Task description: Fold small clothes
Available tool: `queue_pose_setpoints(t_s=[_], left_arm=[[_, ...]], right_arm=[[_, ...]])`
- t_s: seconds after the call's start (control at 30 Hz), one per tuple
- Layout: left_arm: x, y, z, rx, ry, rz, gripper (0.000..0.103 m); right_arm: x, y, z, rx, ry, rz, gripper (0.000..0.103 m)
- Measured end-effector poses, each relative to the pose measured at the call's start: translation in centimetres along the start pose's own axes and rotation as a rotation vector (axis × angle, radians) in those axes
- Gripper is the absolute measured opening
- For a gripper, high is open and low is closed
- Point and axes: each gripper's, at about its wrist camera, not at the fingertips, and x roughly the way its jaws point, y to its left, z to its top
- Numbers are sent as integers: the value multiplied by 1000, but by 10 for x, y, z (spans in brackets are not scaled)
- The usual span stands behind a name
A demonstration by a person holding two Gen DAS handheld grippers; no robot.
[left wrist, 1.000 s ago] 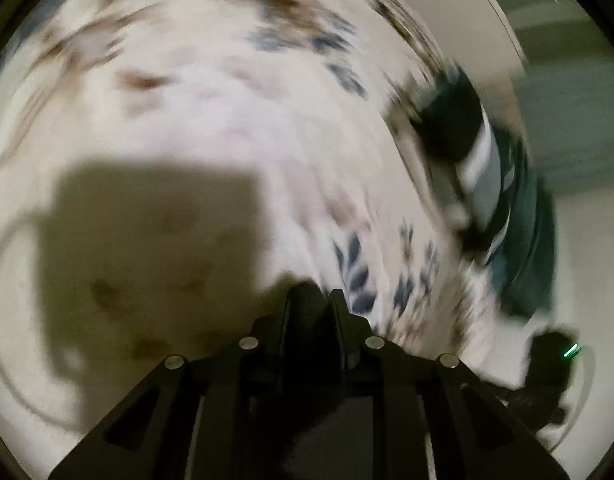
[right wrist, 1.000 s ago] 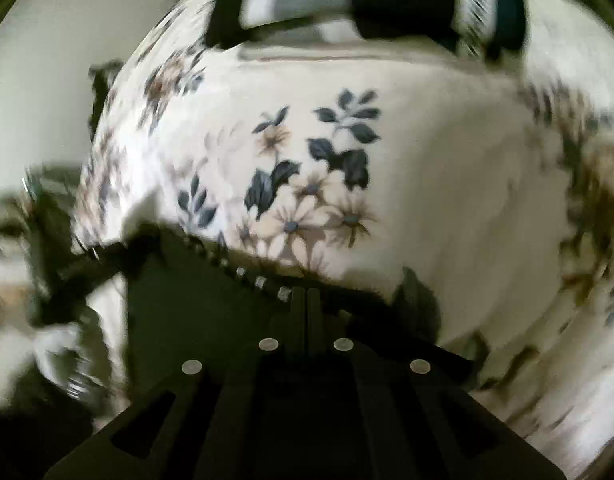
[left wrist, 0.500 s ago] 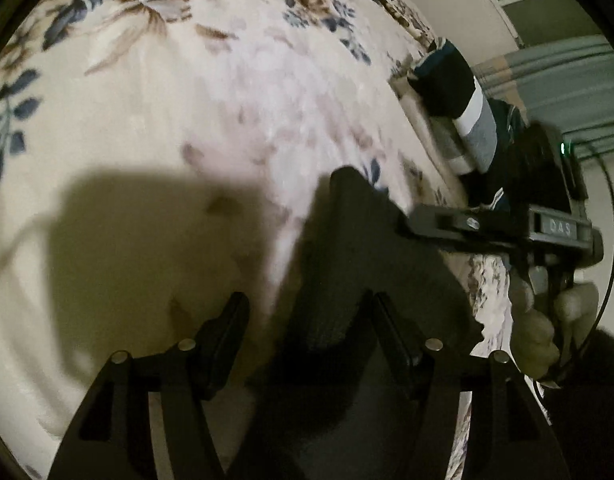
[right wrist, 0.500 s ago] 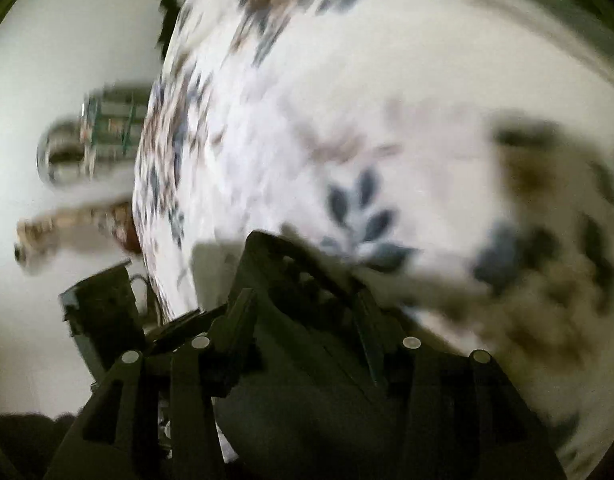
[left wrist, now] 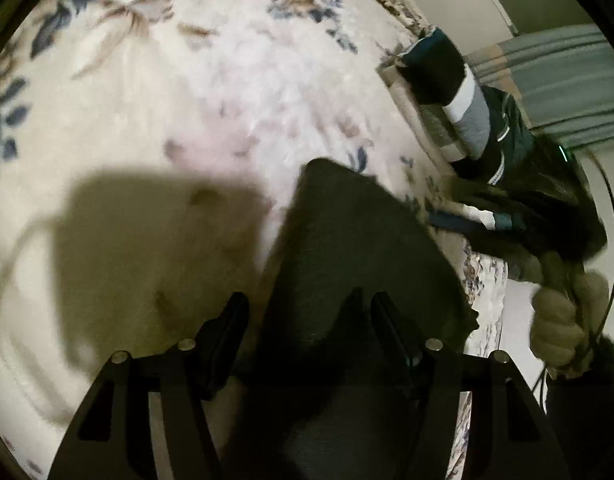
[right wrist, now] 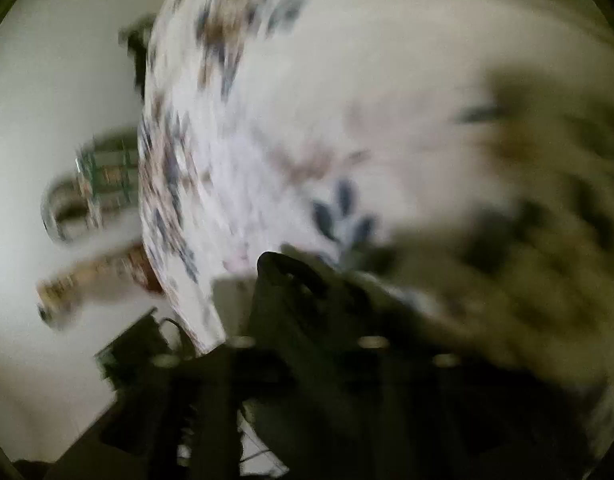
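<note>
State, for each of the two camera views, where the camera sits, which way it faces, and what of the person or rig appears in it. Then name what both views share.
Left wrist: sits behind the left tongs, faces down onto the floral bedspread; a dark garment lies between its open fingers; the person's other hand at right.
Right wrist: sits behind the right tongs, faces down at the same bed, heavily blurred; the other tongs show dimly, lower left.
Shared: bedspread and dark garment.

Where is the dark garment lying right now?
In the left wrist view, the dark garment lies on the floral bedspread at lower centre, beside the folded clothes on its right.
</note>
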Motion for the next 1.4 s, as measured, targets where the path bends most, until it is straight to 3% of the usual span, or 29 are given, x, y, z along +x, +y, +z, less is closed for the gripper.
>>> queue_pose_setpoints(t_s=[0.07,0.1,0.2,0.33,0.5,0.53,0.57,0.6,0.67,0.77,0.87,0.97,1.03,1.1,1.13,1.27,1.4], left_arm=[[-9,-7,-2,19,-17,21,61],[-15,-10,-4,28,-25,35,61],[-29,-16,-19,47,-41,93,61],[-39,-14,-45,20,-28,165,61],[-32,-16,-61,21,21,214,61],[-31,-19,-62,35,24,221,61],[-31,-22,-63,50,26,236,61],[-31,-25,-62,57,24,242,61],[-35,-30,-61,66,10,235,61],[-41,-37,-58,85,-13,232,61],[-43,-39,-56,100,-14,238,61],[-46,-36,-58,92,-4,246,61],[-50,-34,-60,84,-5,244,61],[-54,-30,-65,80,-6,246,61],[-54,-26,-68,74,-1,250,61],[-52,-10,-80,35,18,260,61],[-50,-1,-89,6,19,264,61]], right_arm=[[-49,-26,-27,61,-94,9,57],[-76,-43,-47,98,-155,-21,57],[-118,-84,-94,172,-229,-117,59],[-118,-120,-129,206,-217,-149,59],[-76,-124,-125,115,-192,-243,59],[-71,-123,-123,106,-201,-279,56],[-72,-125,-124,122,-226,-294,24],[-72,-126,-124,145,-239,-278,16],[-84,-126,-128,187,-300,-246,13],[-104,-114,-132,177,-392,-284,8],[-103,-121,-119,207,-373,-260,8],[-89,-140,-109,270,-294,-193,11],[-97,-148,-118,310,-267,-132,22],[-114,-155,-141,336,-291,-79,47],[-120,-159,-155,354,-291,-64,52],[-110,-179,-214,464,-196,-6,55],[-75,-179,-247,491,-119,5,55]])
